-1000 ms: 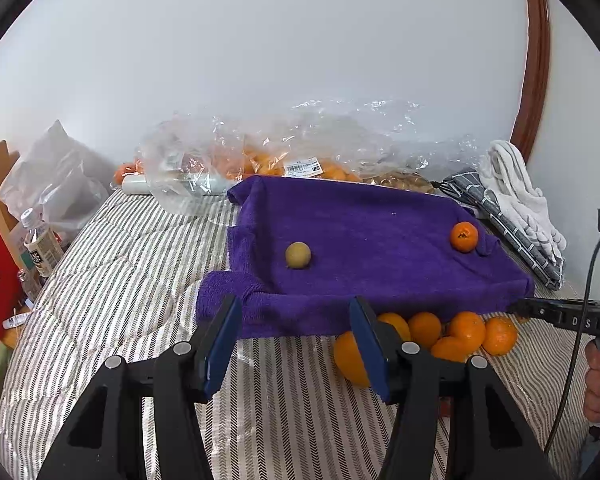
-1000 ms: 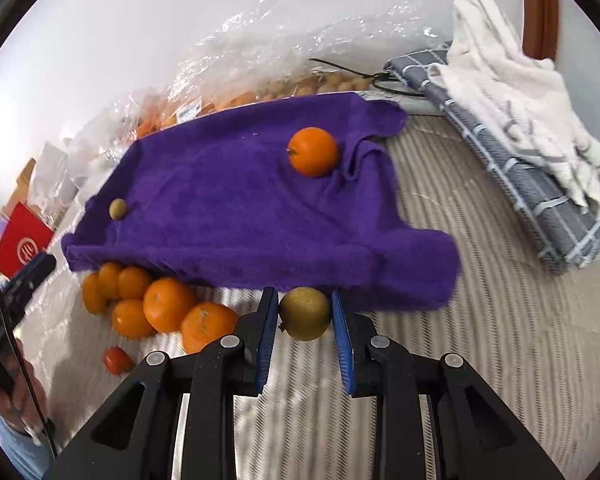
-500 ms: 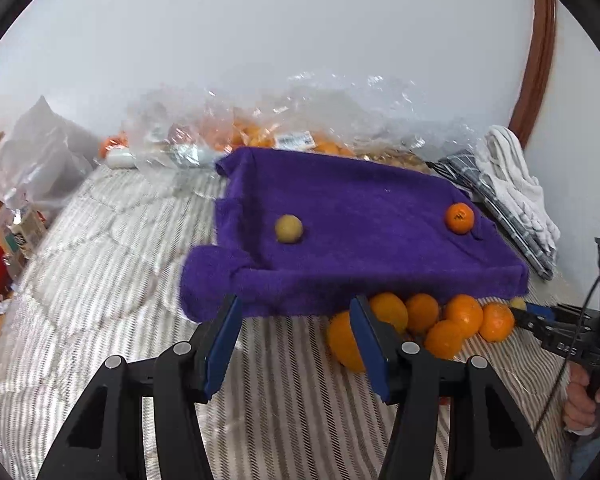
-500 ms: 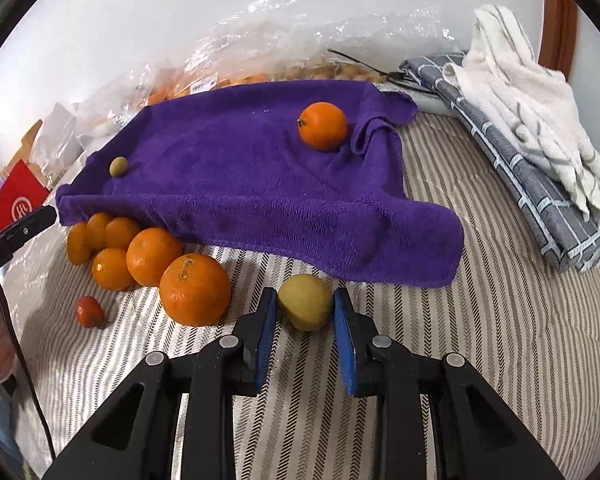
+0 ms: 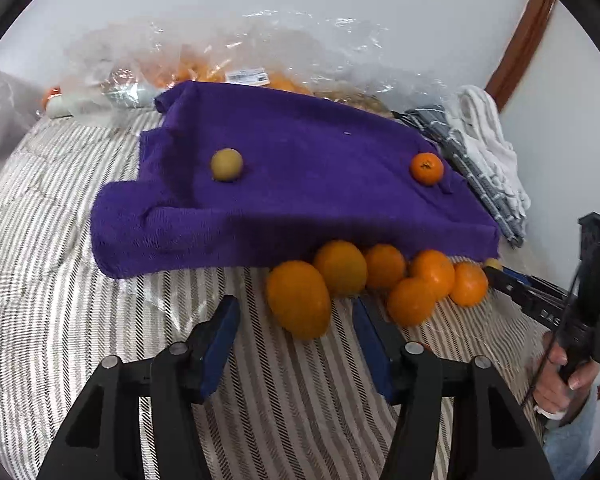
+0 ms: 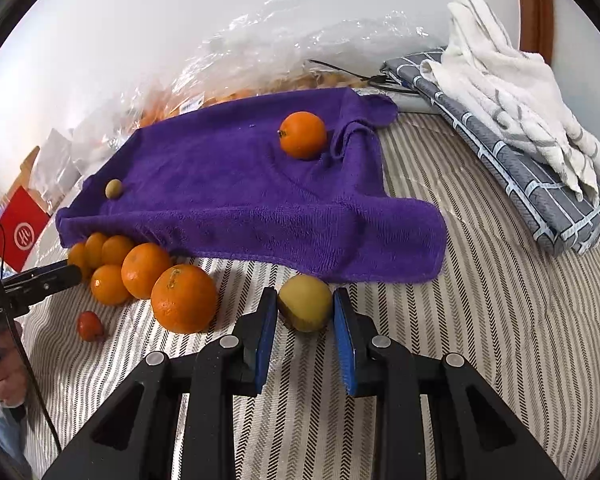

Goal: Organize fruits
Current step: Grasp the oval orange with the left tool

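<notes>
A purple towel (image 5: 300, 184) (image 6: 236, 192) lies on the striped bed with one yellow-green fruit (image 5: 227, 164) (image 6: 113, 189) and one orange (image 5: 426, 167) (image 6: 302, 135) on it. Several oranges (image 5: 340, 276) (image 6: 148, 276) lie in a cluster at the towel's near edge. My left gripper (image 5: 296, 324) is open, its jaws either side of the nearest orange (image 5: 299, 299). My right gripper (image 6: 305, 312) is shut on a yellow-green fruit (image 6: 305, 307) just in front of the towel's edge. It shows in the left wrist view (image 5: 496, 270) too.
A clear plastic bag with more oranges (image 5: 236, 68) lies behind the towel by the wall. A folded grey cloth and white towel (image 6: 512, 112) lie at the right. A small red fruit (image 6: 89, 325) sits on the bed. A red box (image 6: 20, 232) stands at the left.
My left gripper has moved forward and down to the nearest orange, which now sits between its jaws. My right gripper has drawn back from the towel, still holding the yellow-green fruit.
</notes>
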Demonstrator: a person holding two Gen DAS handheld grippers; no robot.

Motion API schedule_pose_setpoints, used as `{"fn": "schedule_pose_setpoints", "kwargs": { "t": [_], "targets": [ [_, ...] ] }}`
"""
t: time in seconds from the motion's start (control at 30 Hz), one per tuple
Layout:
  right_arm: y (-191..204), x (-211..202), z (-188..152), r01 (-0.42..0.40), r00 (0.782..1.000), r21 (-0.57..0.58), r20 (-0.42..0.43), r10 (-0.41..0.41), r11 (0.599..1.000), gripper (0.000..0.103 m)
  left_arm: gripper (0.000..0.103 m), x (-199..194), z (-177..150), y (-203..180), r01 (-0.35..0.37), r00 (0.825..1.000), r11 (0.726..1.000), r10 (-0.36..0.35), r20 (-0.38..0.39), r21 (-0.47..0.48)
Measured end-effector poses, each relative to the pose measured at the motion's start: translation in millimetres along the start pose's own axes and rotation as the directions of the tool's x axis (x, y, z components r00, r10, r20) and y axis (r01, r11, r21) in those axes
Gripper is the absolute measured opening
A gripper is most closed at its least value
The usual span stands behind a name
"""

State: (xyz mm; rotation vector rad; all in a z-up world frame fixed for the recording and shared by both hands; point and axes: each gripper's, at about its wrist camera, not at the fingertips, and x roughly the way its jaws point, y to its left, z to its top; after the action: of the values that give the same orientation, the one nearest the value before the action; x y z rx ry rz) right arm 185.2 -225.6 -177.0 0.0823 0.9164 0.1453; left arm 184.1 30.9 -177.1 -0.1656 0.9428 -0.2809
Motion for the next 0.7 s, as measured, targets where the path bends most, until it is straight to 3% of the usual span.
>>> {"fn": "schedule_pose_setpoints", "kwargs": {
  "t": [0.17,0.23,0.4,0.7],
  "targets": [
    [8,2,0,0.028,1.0,-0.051,-0.011,-0.029,0.998,0.028,0.051,1,0,3,-0.018,1.0,1.0,0.019,0.023,-0.022],
    [8,2,0,0.018,1.0,-0.054,-0.012,-0.019,0.998,0.028,0.031,1,1,4,-0.001,1.0,1.0,0.002,0.02,-0.026],
    [5,-1,0,0.011,1.0,-0.043,-0.001,-0.011,0.999,0.028,0.031,-7,1,4,0.008,0.998,1.0,-0.007,0.067,-0.016],
    [6,-11,0,0.042,0.998,-0.068,0.05,-0.038,0.997,0.028,0.031,-33,9,11,-0.023,0.979,0.999,0.031,0.204,-0.039]
  ]
}}
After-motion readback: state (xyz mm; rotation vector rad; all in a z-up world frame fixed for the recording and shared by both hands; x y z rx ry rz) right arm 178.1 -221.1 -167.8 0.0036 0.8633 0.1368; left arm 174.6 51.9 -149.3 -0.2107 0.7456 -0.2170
